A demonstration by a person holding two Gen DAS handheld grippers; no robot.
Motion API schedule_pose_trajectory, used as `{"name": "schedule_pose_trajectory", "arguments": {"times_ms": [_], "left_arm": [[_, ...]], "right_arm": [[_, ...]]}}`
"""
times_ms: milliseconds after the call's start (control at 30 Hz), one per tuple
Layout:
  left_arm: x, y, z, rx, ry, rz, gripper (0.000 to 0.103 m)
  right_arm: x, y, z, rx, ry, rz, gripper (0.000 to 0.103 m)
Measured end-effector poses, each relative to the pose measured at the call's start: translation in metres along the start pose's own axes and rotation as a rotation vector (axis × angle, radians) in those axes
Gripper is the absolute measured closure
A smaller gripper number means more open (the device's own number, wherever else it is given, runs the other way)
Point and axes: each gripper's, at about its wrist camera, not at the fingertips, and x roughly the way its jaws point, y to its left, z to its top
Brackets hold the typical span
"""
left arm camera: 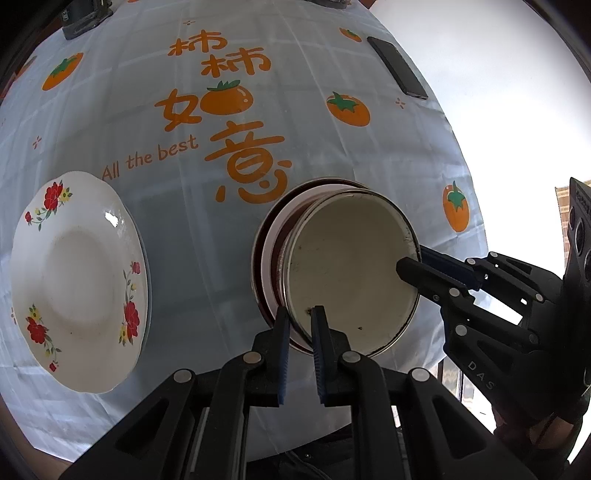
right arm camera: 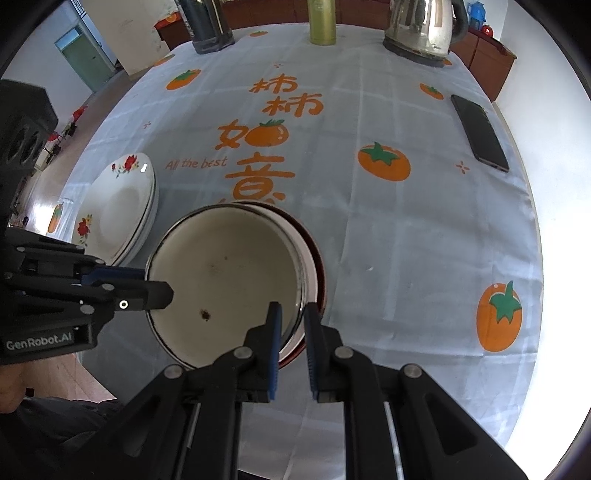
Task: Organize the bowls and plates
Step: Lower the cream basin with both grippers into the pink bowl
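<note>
**Both tongs clamped on the bowl rim**

Left tongs (left arm camera: 300,314) sit closest to the lens, narrowed onto the near rim of the cream bowl (left arm camera: 343,273) — one pad inside the wall, one outside. Right tongs (right arm camera: 293,312) pinch the same bowl at the rim on its other side, again with a pad on either face of the wall. Each pair shows up in the other's view, reaching in from the side over the bowl's edge.

Bowl is the top one of a nested stack (right arm camera: 314,258); a white rim and a dark red rim peek out beneath it. A few dark specks mark its inner floor. Whether the bowl is lifted clear of the one below, cannot tell.

Just beside the stack, on the left-tongs side — a pile of white plates with red flowers (right arm camera: 122,206), apart from the bowls, resting on the tabletop (right arm camera: 406,240), which wears a pale cloth printed with orange persimmons.

Further out: a dark phone (right arm camera: 480,133) lying flat, well apart; at the far edge a steel kettle (right arm camera: 421,26), a green bottle (right arm camera: 322,22) and a dark flask (right arm camera: 207,22).
</note>
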Motion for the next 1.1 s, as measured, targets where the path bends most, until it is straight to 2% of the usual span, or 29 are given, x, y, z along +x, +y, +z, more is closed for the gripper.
{"name": "schedule_pose_trajectory", "arguments": {"times_ms": [300,433,1100], "left_arm": [[-0.0003,0.0007,0.0004,0.007,-0.006,0.004,0.090],[-0.0007,-0.0046,-0.0019,0.037,-0.025,0.044,0.090],[-0.0017,-0.0047,-0.0001,0.045,-0.047,0.054,0.090]], "right_arm": [[-0.0009,0.0006,-0.0006,0.004,-0.005,0.002,0.089],[-0.0014,0.0002,-0.0009,0.009,-0.006,0.004,0.089],[-0.0011,0.0007,-0.0010,0.001,-0.008,-0.009,0.089]]}}
